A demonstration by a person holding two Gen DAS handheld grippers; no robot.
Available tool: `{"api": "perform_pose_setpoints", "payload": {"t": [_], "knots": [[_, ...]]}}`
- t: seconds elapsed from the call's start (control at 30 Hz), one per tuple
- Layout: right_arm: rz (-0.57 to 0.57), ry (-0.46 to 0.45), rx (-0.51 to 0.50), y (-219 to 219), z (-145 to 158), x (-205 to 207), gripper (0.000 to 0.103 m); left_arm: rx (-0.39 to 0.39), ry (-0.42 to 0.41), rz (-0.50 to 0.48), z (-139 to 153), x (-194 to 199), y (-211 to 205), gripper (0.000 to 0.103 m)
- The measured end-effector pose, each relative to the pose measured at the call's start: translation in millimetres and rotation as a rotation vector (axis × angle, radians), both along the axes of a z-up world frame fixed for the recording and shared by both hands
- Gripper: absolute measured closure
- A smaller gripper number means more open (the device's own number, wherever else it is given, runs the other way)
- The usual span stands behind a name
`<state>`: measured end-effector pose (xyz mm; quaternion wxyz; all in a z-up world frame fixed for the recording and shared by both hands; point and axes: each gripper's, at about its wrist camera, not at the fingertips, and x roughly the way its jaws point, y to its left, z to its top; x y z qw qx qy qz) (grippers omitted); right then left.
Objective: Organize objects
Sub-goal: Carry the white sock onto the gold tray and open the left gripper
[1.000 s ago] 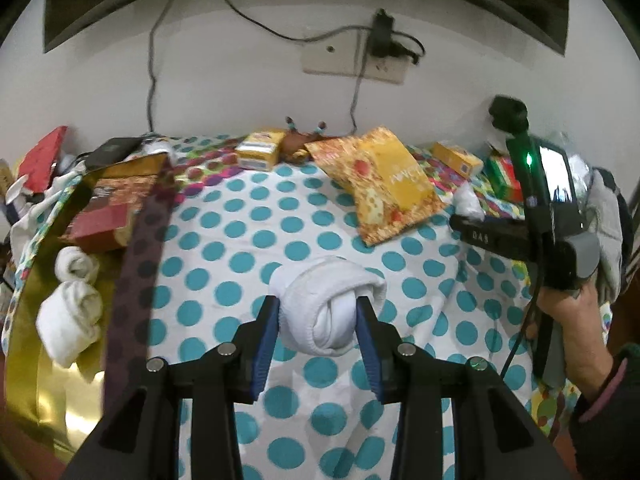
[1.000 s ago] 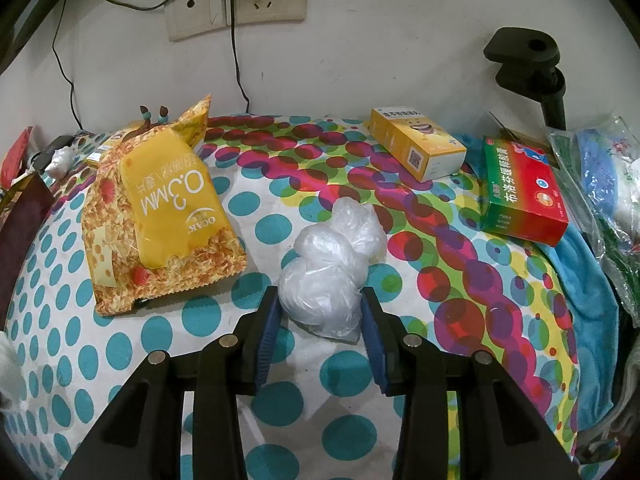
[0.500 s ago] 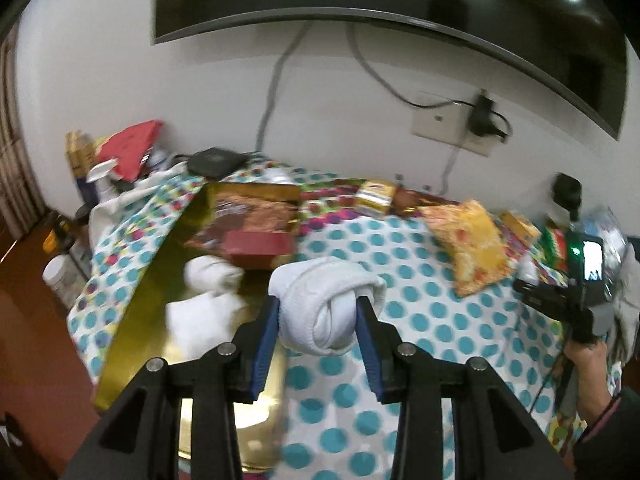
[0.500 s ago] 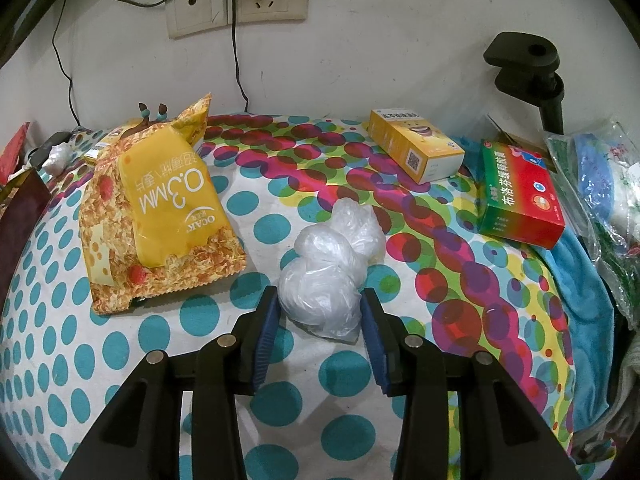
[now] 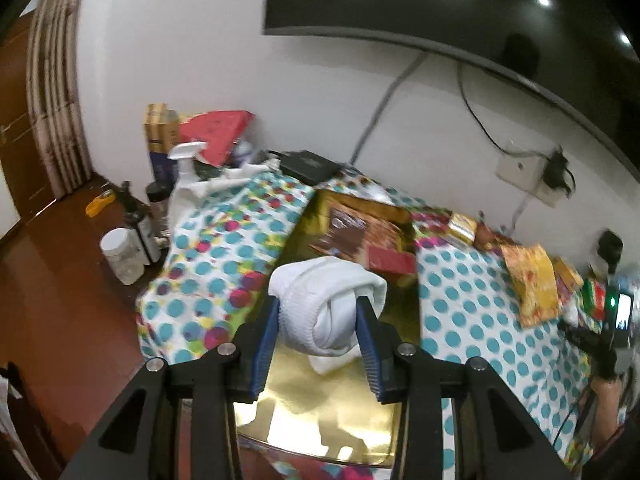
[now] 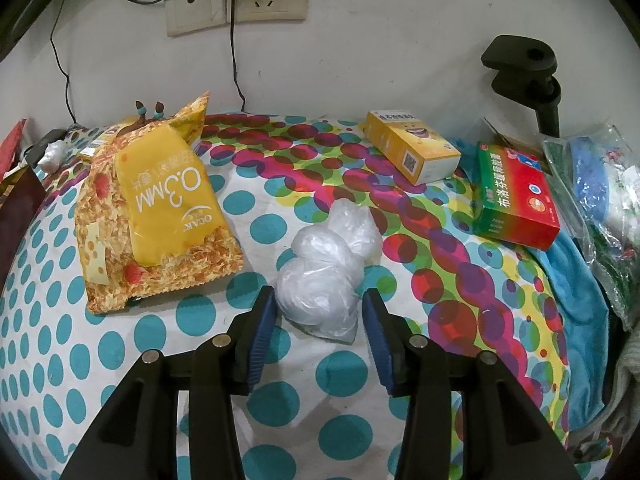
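Left gripper (image 5: 316, 340) clamped on rolled white sock (image 5: 326, 304), swung from the dotted worktop (image 5: 472, 312) to frame centre over gold tray (image 5: 320, 408); drop likely next; right gripper (image 6: 318, 326) fingers just eased apart around plastic bag bundle (image 6: 324, 276), releasing it.

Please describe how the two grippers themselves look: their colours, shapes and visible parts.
Both the left gripper and the right gripper look alike: two black, angular plastic fingers with triangular cut-outs, round silver screws at the joints, and blue ribbed pads on the inner faces. No cables or markings show on either.
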<state>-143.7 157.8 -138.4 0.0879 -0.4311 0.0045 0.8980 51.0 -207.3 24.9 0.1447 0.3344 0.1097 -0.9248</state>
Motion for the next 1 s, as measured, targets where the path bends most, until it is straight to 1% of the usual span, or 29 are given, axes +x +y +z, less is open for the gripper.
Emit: {"api": "perform_pose_setpoints", "payload": {"t": [0.07, 0.13, 0.4, 0.67, 0.87, 1.0], "knots": [[0.001, 0.0, 0.0, 0, 0, 0, 0.06, 0.01, 0.005, 0.017, 2, 2, -9, 0.064], [0.001, 0.0, 0.001, 1, 0, 0, 0.06, 0.01, -0.004, 0.012, 1, 3, -10, 0.064], [-0.002, -0.001, 0.002, 4, -1, 0, 0.058, 0.016, -0.077, -0.046, -20, -5, 7, 0.064], [0.001, -0.001, 0.006, 5, -1, 0, 0.057, 0.024, -0.111, -0.067, -30, -7, 11, 0.064], [0.002, -0.001, 0.009, 7, -1, -2, 0.057, 0.02, -0.151, -0.08, -42, -8, 13, 0.064], [0.001, -0.001, 0.007, 6, -1, -2, 0.057, -0.018, -0.196, -0.056, -53, -12, 13, 0.064]]}}
